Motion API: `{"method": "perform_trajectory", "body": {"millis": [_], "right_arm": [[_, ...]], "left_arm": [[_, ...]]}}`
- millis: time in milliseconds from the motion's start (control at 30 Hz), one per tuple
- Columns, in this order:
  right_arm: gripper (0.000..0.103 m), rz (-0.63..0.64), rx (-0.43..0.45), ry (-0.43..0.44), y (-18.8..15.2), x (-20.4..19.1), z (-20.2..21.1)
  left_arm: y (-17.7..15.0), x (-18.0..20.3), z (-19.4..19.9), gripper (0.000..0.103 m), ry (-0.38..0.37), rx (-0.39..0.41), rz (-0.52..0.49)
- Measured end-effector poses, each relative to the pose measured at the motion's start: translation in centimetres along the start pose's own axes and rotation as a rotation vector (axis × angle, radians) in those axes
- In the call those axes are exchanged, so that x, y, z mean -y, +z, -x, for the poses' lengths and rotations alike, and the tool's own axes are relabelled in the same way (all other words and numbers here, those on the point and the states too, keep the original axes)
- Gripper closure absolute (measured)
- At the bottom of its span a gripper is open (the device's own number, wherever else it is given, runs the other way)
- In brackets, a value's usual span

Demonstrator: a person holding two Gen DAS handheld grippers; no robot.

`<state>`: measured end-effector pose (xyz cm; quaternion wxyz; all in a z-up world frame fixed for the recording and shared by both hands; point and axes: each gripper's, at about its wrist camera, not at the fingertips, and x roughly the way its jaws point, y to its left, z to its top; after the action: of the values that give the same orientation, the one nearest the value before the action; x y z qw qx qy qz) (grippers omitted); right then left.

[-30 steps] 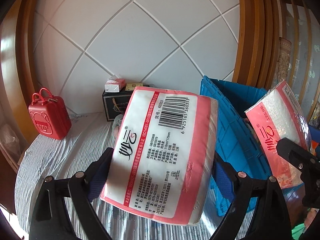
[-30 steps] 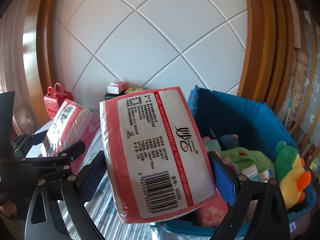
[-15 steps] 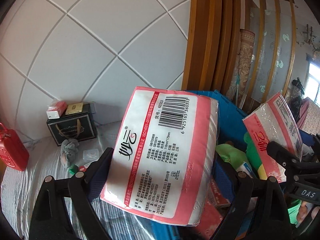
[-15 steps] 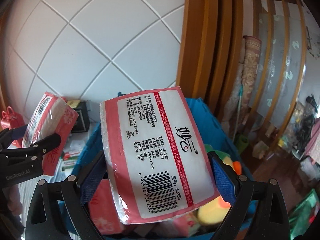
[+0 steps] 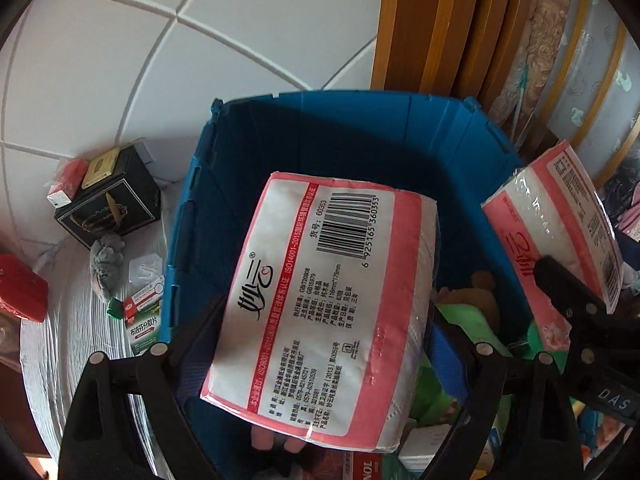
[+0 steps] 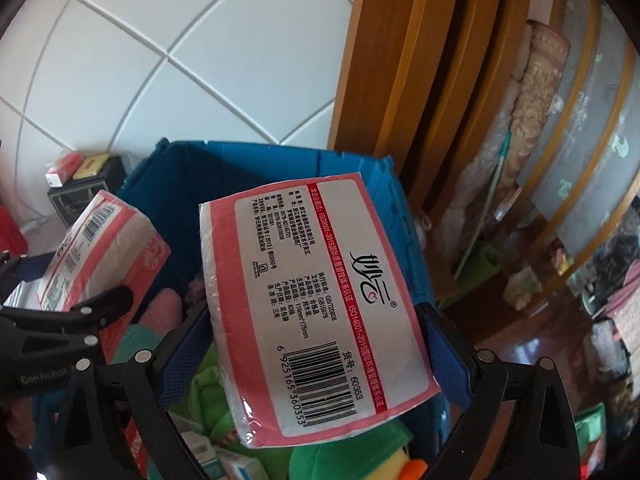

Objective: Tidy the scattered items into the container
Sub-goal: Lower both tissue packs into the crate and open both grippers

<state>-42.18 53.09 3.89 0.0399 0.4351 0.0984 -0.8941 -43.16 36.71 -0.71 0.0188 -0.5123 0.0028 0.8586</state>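
I hold one tissue pack (image 5: 328, 304) in my left hand-held gripper (image 5: 320, 344), another (image 6: 316, 304) in my right (image 6: 316, 344), above the blue bin (image 5: 360, 136); releasing both together risks collision and spillover.

- Left gripper (image 5: 324, 344): matte black plastic arms, 2 fingers faced with blue mesh pads (image 5: 450, 360), round silver screws at the joints.
- Right gripper (image 6: 316, 344): the same black build and blue pads (image 6: 446, 360); white "DAS" lettering shows on its side.
- Left gripper's side carries grey "GenRobot" lettering.
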Motion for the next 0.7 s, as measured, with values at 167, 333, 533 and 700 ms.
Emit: {"method": "perform_trajectory", "body": {"millis": [167,333,533,700], "right_arm": [[0.005,-0.003,-0.172,0.045,-0.8,0.1,-7.2],[0.005,0.049,-0.287,-0.014,-1.9,-0.7,-10.4],[0.006,0.085,-0.409,-0.013,-3.9,-1.0,-13.2],[0.005,0.087,-0.417,-0.026,-4.4,-1.0,-13.0]], "left_arm": [[-0.6,0.2,-5.7,0.011,0.019,-0.124,-0.018],[-1.8,1.5,-7.6,0.01,0.085,-0.114,-0.092],[-2.5,2.1,-7.6,0.01,0.138,-0.085,-0.156],[-2.5,1.9,-6.4,0.01,0.115,-0.057,-0.141]]}}
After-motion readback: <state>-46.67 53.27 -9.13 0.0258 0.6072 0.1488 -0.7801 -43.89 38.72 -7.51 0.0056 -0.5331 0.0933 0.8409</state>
